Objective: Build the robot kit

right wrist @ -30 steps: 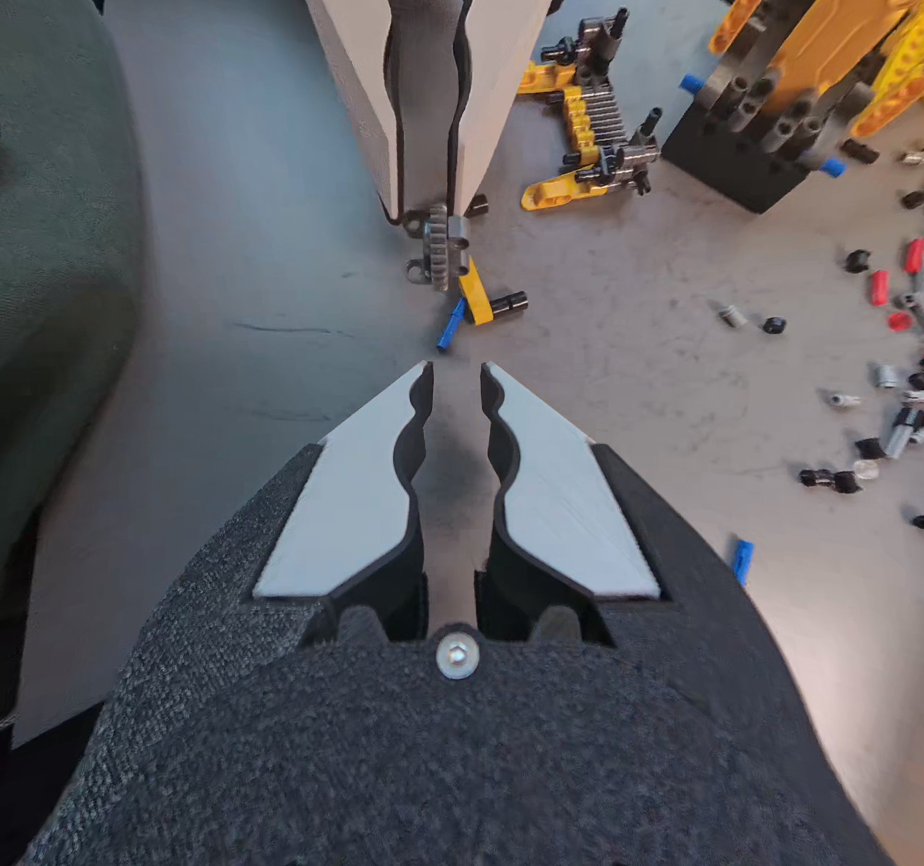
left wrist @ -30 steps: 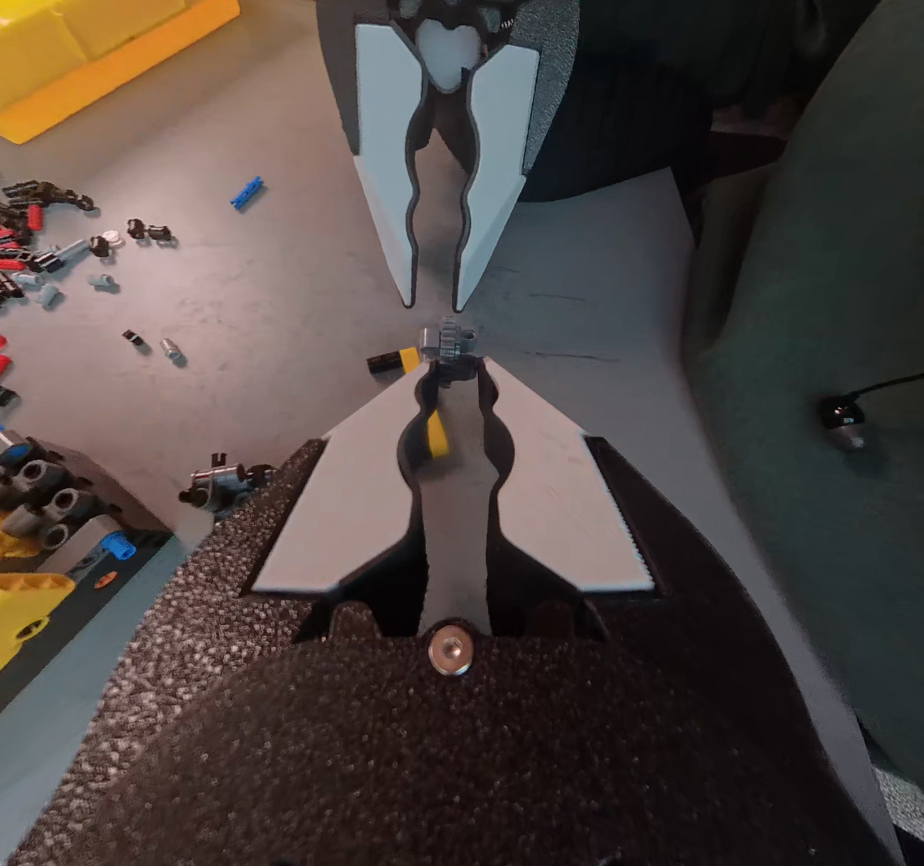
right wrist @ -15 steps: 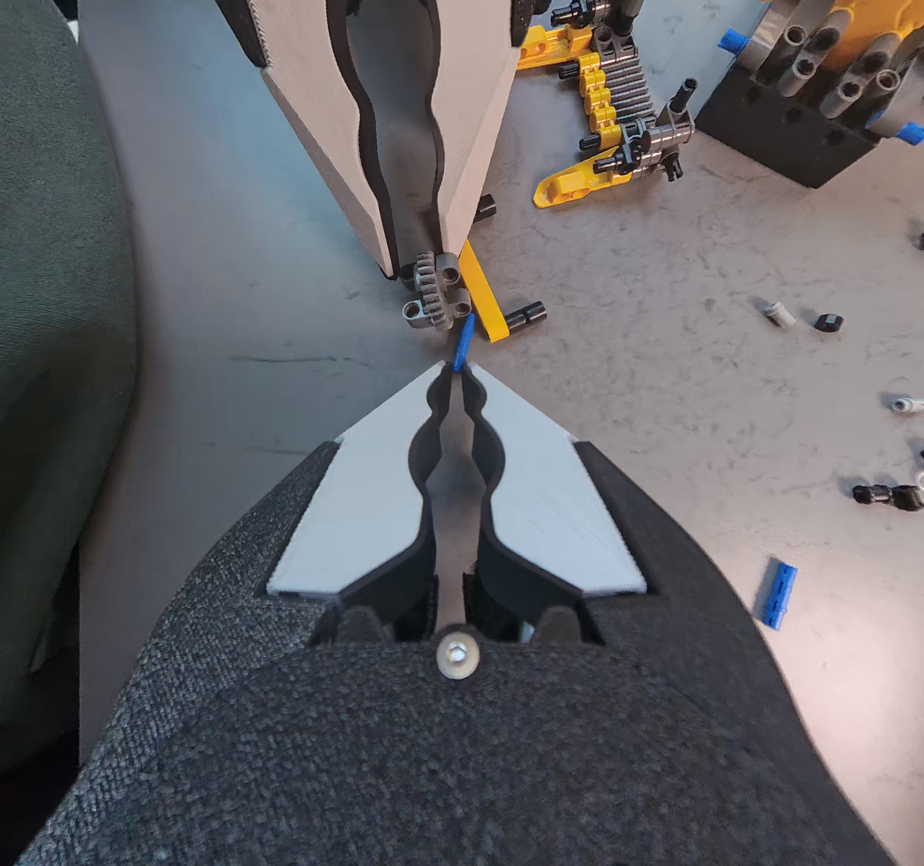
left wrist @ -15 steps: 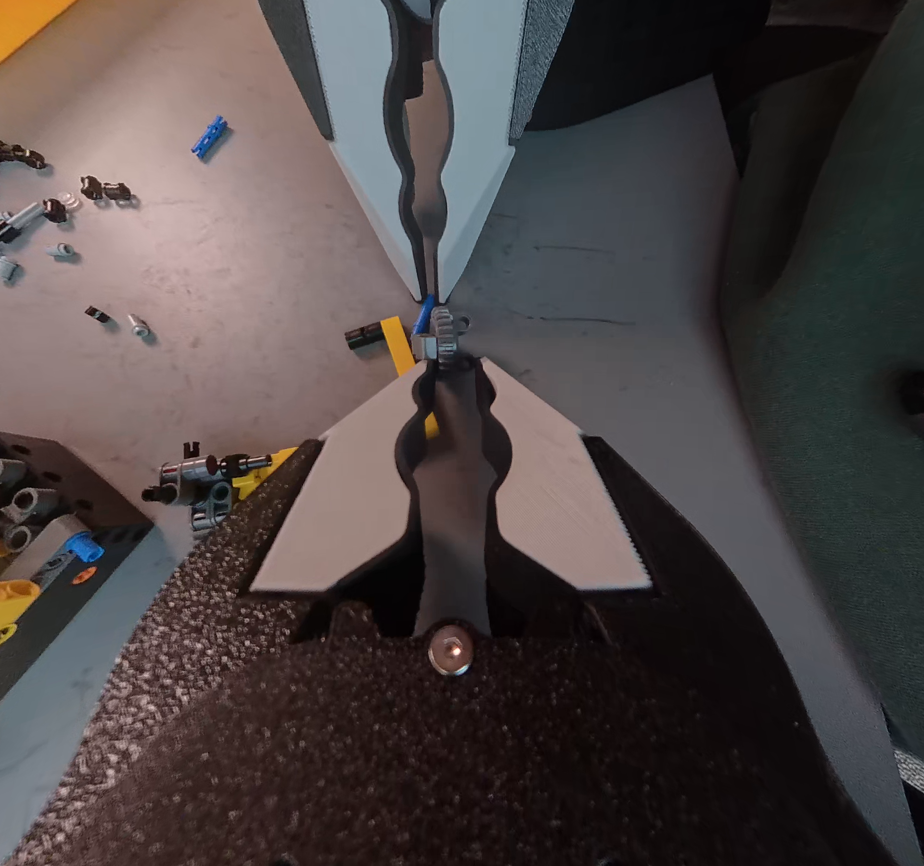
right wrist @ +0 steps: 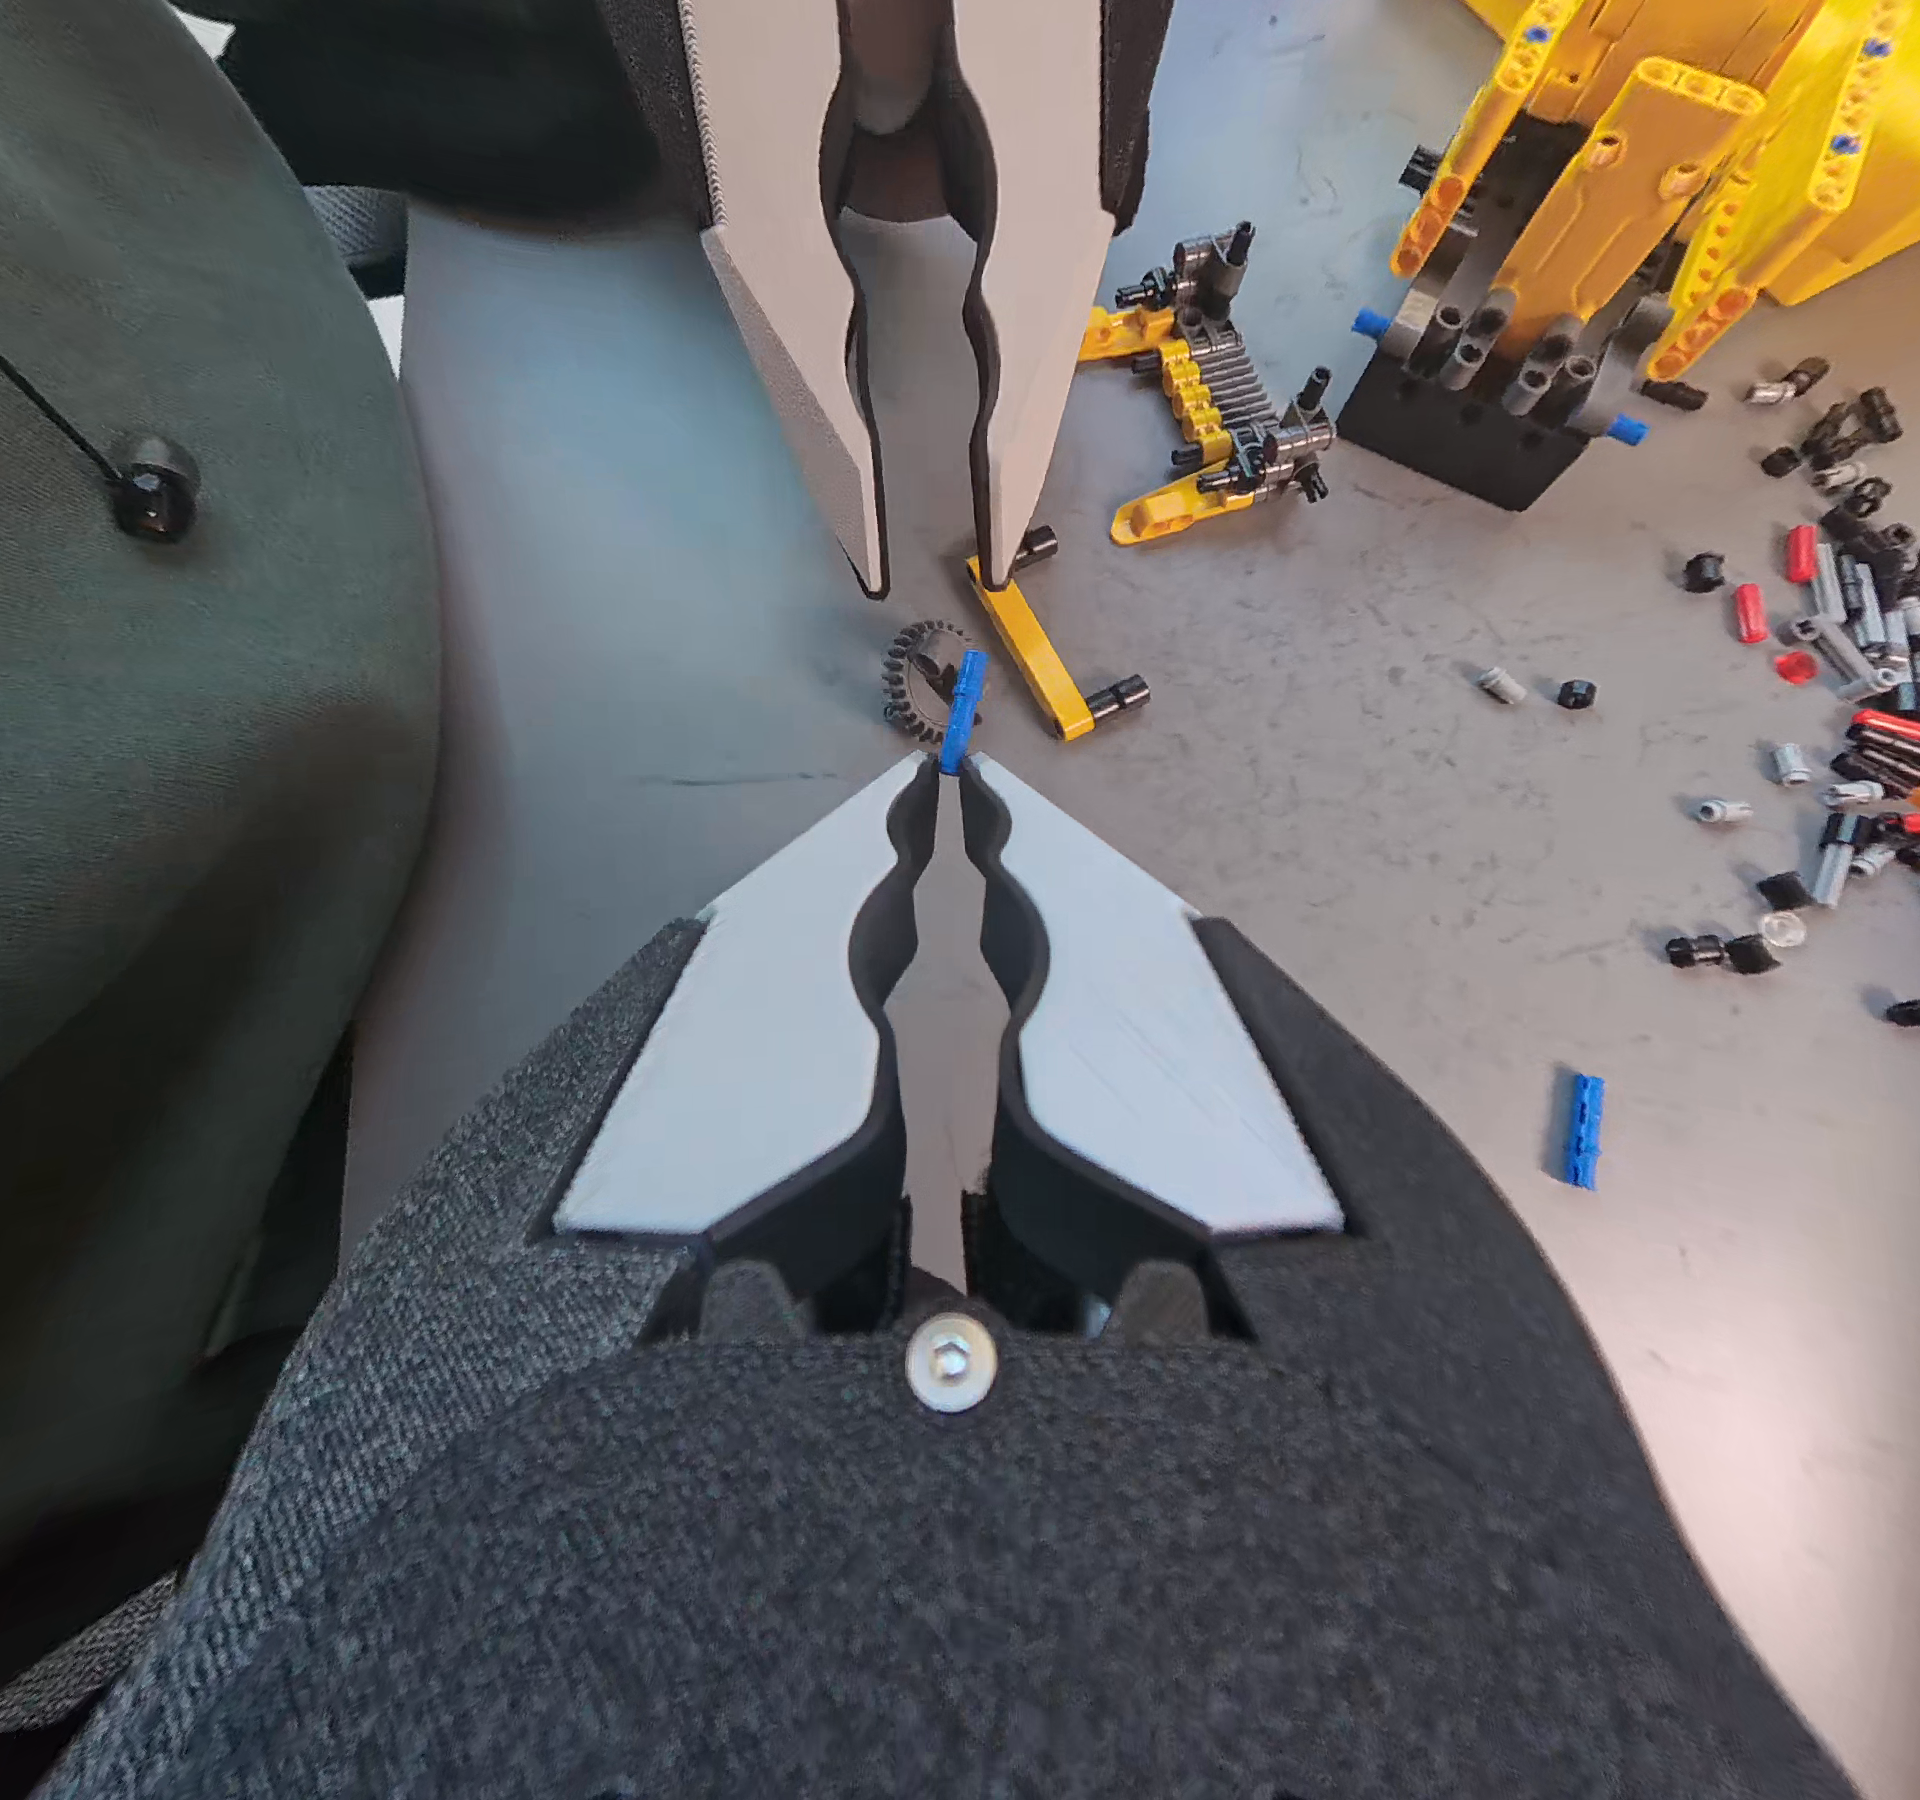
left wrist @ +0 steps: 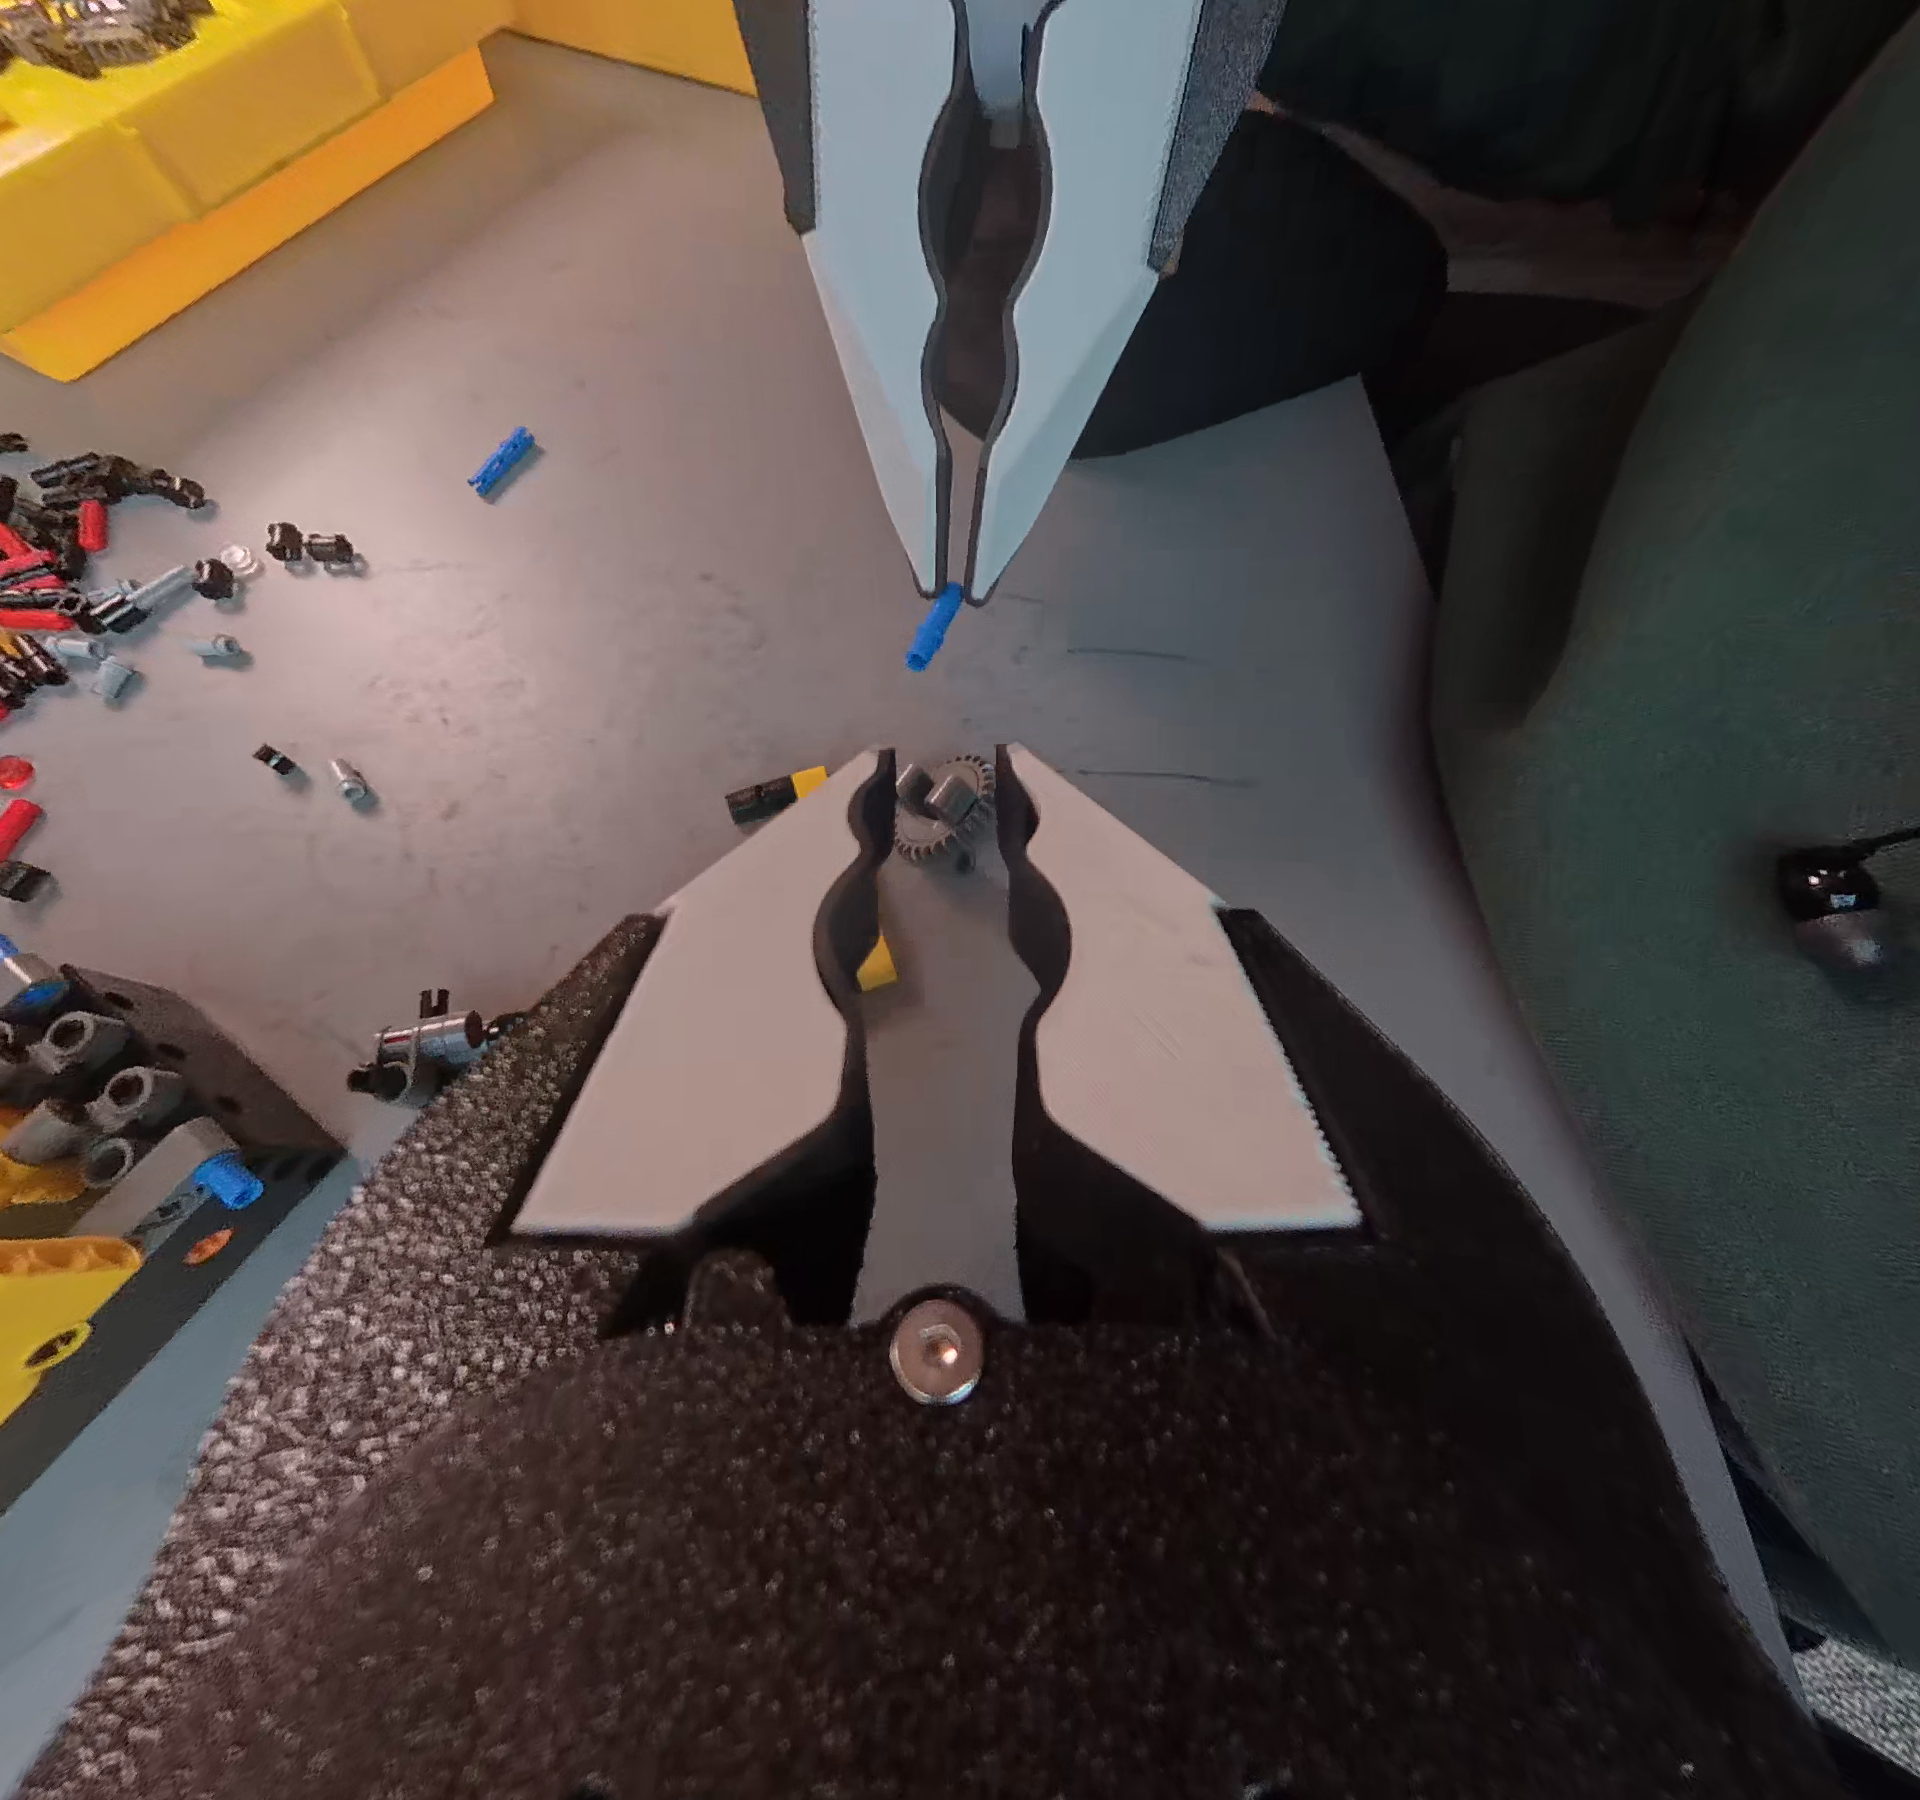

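Right gripper pinches a blue pin by its very tail, so a small twist could flick it loose! Left gripper, fingers apart, holds nothing and straddles the dark gear lying on the bench. The yellow beam lies just beside, crowding the approach, with loose parts scattered farther off.

claws: 2; blue pins: 2; gear: 1; yellow beam: 1

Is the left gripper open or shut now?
Open. In the left wrist view the left gripper has a clear gap between its fingertips, and the grey gear lies loose on the table in that gap, ungripped.
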A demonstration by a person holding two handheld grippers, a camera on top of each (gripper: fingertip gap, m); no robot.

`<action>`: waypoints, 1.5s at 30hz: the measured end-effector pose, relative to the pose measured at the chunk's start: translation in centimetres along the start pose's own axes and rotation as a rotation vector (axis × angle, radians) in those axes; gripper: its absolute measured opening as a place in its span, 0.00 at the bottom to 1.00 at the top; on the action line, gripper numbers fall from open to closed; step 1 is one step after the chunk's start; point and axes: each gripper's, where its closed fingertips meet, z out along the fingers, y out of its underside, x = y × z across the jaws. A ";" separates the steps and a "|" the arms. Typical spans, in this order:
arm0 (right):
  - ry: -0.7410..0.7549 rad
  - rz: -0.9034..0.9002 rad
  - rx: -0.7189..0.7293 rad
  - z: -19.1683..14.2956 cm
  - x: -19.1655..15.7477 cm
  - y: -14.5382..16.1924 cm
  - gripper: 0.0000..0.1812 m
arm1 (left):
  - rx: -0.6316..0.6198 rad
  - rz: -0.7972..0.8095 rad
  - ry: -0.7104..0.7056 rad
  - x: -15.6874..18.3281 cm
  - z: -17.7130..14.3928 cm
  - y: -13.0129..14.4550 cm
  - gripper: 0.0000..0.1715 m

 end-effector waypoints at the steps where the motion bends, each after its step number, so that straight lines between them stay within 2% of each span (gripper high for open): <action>1: -0.001 -0.008 0.007 0.0 -0.2 -0.2 0.02 | 0.016 0.004 0.007 0.2 0.0 -0.3 0.11; 6: -0.025 -0.045 0.040 0.5 -1.5 -1.4 0.02 | 0.070 0.047 0.018 1.1 0.0 -1.4 0.08; 8: -0.031 -0.054 0.051 0.6 -1.7 -1.8 0.02 | 0.065 0.058 0.026 1.3 -0.1 -1.4 0.03; 16: 0.005 -0.070 0.013 1.3 -1.5 -1.4 0.02 | 0.052 0.008 0.056 1.4 0.0 -1.2 0.02; 20: 0.029 -0.079 0.007 1.6 -1.3 -1.6 0.07 | 0.015 -0.020 0.043 1.0 0.3 -0.5 0.02; 29: 0.052 -0.090 0.024 1.8 -1.1 -2.1 0.02 | 0.059 -0.047 0.057 1.0 -0.1 -1.3 0.02; 33: 0.072 -0.090 0.135 1.0 -0.7 -3.3 0.02 | 0.163 -0.102 0.085 0.7 -1.0 -2.6 0.03; 39: 0.069 -0.030 0.415 -1.3 -0.4 -6.5 0.02 | 0.385 -0.223 0.173 0.3 -3.2 -5.4 0.09; 45: 0.042 0.077 0.656 -3.4 0.2 -9.1 0.02 | 0.447 -0.269 0.236 0.7 -3.3 -6.1 0.12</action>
